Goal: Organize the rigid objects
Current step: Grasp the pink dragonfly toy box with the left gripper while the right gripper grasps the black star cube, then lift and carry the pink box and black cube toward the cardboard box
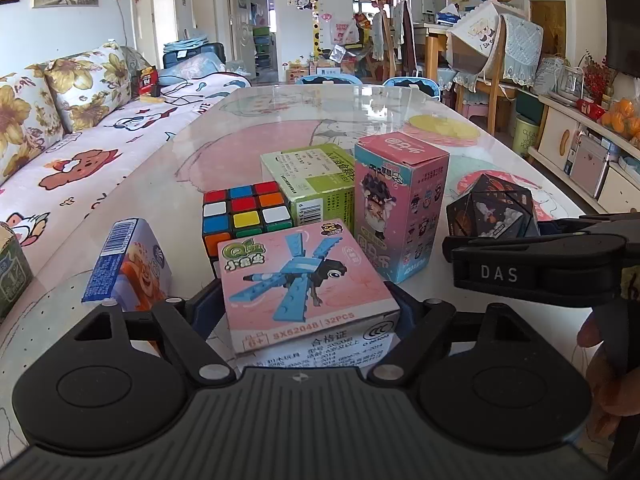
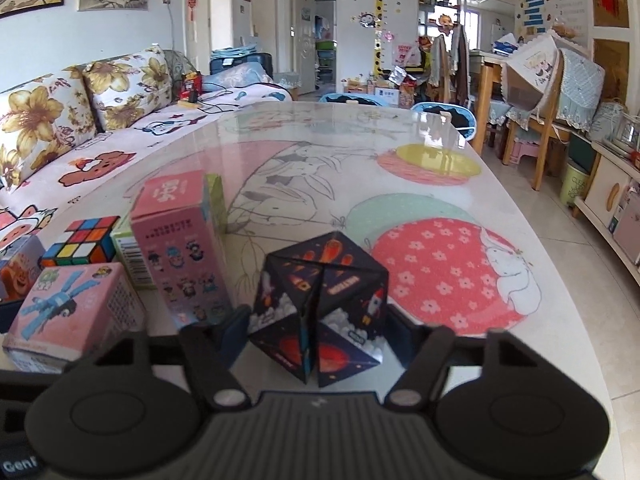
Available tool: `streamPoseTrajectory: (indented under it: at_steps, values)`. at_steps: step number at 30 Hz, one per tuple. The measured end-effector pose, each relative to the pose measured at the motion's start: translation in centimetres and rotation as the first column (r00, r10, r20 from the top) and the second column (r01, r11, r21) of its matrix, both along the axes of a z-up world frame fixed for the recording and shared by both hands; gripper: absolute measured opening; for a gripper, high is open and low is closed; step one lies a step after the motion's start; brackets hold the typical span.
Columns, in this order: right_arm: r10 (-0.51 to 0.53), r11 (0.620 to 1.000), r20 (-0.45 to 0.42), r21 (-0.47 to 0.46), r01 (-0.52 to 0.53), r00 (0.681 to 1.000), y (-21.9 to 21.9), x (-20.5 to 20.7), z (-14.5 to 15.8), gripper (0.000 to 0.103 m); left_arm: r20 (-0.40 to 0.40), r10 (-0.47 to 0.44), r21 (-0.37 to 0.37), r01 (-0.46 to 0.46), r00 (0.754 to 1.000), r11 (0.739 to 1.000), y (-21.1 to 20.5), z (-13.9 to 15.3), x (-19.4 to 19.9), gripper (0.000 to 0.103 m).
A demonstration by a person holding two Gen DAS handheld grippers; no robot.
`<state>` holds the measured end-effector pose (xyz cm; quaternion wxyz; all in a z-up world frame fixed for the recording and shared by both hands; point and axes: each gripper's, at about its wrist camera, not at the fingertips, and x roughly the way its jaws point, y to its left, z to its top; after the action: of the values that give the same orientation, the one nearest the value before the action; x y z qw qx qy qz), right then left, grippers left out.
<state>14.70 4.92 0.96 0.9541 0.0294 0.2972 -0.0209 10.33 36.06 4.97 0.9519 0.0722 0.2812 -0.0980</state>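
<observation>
The dark space-print folding cardboard cube (image 2: 320,316) sits near my tabletop edge, squarely between my right gripper (image 2: 320,332) jaws, which clamp it. My left gripper (image 1: 308,308) is clamped on the square pink dragonfly brick box (image 1: 304,280) beside it.

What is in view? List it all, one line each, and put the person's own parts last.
pink dragonfly box: one, pink and blue, nearest, between the left gripper's fingers
Rubik's cube: one, multicoloured, behind the dragonfly box
green box: one, green and white, behind the cube
tall box: one, pink and blue, upright, right of the green box
folding cube: one, dark space print, between the right gripper's fingers
blue box: one, blue and orange, left of the group
table: one, glossy cartoon print
sofa: one, floral, left
left gripper: black, grips dragonfly box
right gripper: black, grips folding cube
hand: one, right edge
</observation>
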Motion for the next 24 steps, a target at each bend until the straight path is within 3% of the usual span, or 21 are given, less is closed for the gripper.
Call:
streamPoseTrajectory:
  at_steps: [9, 24]
  values:
    - [-0.029, 1.0, 0.002, -0.005, 0.029, 1.0, 0.3, -1.1, 0.0, 0.057, 0.0, -0.028, 0.038, 0.028, 1.0, 0.999, 0.1, 0.4, -1.7, 0.089]
    - [-0.062, 0.996, 0.037, -0.054, 0.064, 0.997, 4.0, -5.0, 0.3, 0.057, -0.007, -0.043, 0.069, 0.044, 0.999, 0.997, 2.7, 0.5, -6.2, 0.089]
